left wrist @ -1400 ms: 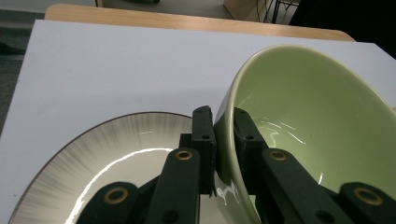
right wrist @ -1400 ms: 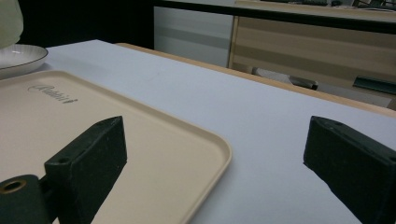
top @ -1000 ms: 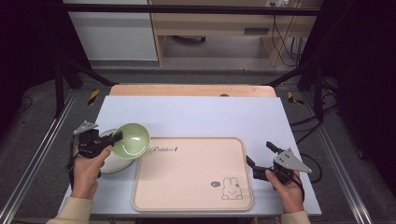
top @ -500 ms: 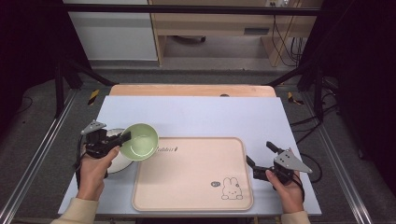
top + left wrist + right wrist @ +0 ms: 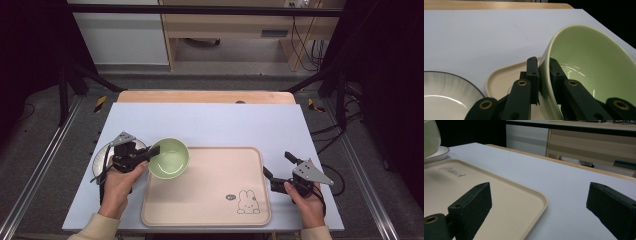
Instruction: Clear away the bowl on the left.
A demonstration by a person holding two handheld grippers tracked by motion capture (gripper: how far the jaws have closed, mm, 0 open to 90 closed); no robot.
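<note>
Left gripper clamps the green bowl by its rim, one jaw inside, one outside.

The bowl hangs tilted over the beige tray's near-left corner, beside the white plate. Right gripper rests wide open at the tray's right edge, holding nothing, on the pale table.

Tilted green bowl over tray's corner

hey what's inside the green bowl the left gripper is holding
The green bowl looks empty: its glossy inside shows only light reflections. The left gripper is shut on the rim, and one finger covers a small strip of the inner wall.
</note>
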